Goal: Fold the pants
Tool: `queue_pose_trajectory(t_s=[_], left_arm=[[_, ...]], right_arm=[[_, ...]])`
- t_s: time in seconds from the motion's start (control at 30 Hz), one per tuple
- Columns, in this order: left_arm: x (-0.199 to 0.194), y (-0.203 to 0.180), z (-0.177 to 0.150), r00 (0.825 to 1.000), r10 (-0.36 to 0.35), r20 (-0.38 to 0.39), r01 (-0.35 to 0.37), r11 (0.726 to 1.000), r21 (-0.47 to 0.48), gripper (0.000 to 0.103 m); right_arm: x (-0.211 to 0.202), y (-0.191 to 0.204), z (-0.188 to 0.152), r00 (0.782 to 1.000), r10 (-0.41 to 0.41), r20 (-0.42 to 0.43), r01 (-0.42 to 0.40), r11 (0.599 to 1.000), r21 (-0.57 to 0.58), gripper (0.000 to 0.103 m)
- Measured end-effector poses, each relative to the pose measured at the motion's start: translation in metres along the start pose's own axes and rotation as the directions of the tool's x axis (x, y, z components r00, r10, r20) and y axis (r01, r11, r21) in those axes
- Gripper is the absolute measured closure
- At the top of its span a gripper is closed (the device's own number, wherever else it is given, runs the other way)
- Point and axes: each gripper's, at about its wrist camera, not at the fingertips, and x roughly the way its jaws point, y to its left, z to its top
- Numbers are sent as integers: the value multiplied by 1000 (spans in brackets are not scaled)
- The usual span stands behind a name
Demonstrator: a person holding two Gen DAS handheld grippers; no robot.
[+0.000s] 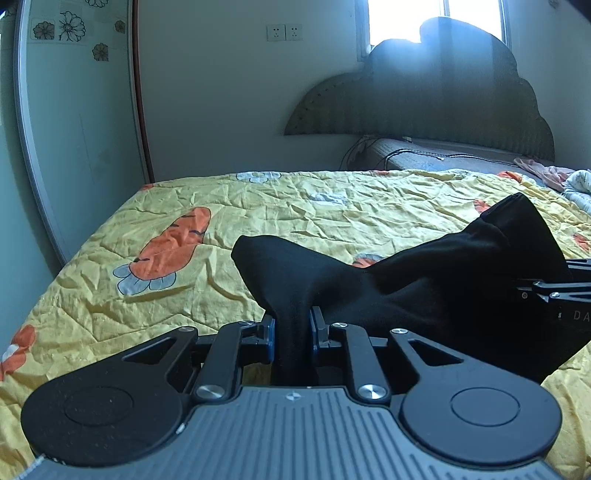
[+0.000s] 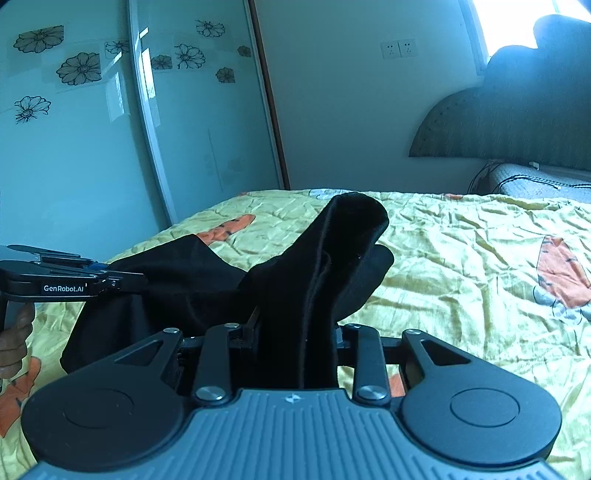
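Left wrist view shows the black soft-cloth pants (image 1: 388,280) bunched and lifted above the bed, hanging between the two grippers. The left gripper (image 1: 293,328) has its jaws clenched on a narrow twisted part of the cloth, which passes between the blue pads (image 1: 271,334) and rises into a rounded fold. From there the fabric spreads to the right side of the picture, where the black frame of the right gripper (image 1: 554,291) comes in from the edge; a second peak of cloth stands just above it.

In the right wrist view, the same pants (image 2: 317,273) fill the middle. The right gripper (image 2: 295,336) is also clenched on the cloth: a thick bundle with a visible seam goes up between the fingers and ends in a folded top. The pads themselves are hidden by the fabric, so the exact contact is probably on both sides, but I cannot see it fully. At the left edge the left gripper (image 2: 122,278) holds the other part of the pants, and a hand (image 2: 14,332) grips its handle below.

Under the pants lies the wrinkled yellow quilted bedspread with orange carrot pictures (image 1: 258,206). Behind the bed stand a pale sliding wardrobe door with flower drawings (image 2: 92,129), a white wall with two sockets (image 1: 284,32), and a dark scalloped padded headboard (image 1: 443,99) below a bright window (image 1: 406,18).
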Motion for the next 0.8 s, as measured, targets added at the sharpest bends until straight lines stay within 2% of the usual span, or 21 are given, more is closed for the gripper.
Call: queue_pose_trajectory(t_s=[0.17, 0.33, 0.43, 0.47, 0.63, 0.67, 0.8], left_arm=[[19, 8, -7, 998, 7, -62, -10, 999, -41, 85], [23, 3, -12, 997, 35, -74, -35, 999, 2, 85], [26, -1, -14, 994, 65, -87, -63, 998, 30, 83], [27, -2, -15, 993, 76, -91, -73, 997, 37, 78], [27, -2, -18, 990, 90, -104, -85, 995, 55, 70], [25, -1, -19, 991, 79, -108, -74, 996, 54, 64], [15, 5, -31, 990, 30, -138, -27, 999, 27, 56]], right_arm=[[15, -8, 1, 999, -11, -39, 13, 999, 36, 73], [24, -14, -6, 997, -18, -74, 23, 998, 63, 73], [26, -19, -10, 995, -24, -98, 34, 995, 95, 66], [27, -22, -11, 995, -27, -101, 38, 993, 110, 65], [28, -29, -19, 990, -41, -131, 62, 985, 163, 51], [26, -31, -21, 989, -31, -141, 56, 982, 178, 50], [16, -47, -29, 981, 54, -189, 4, 957, 291, 47]])
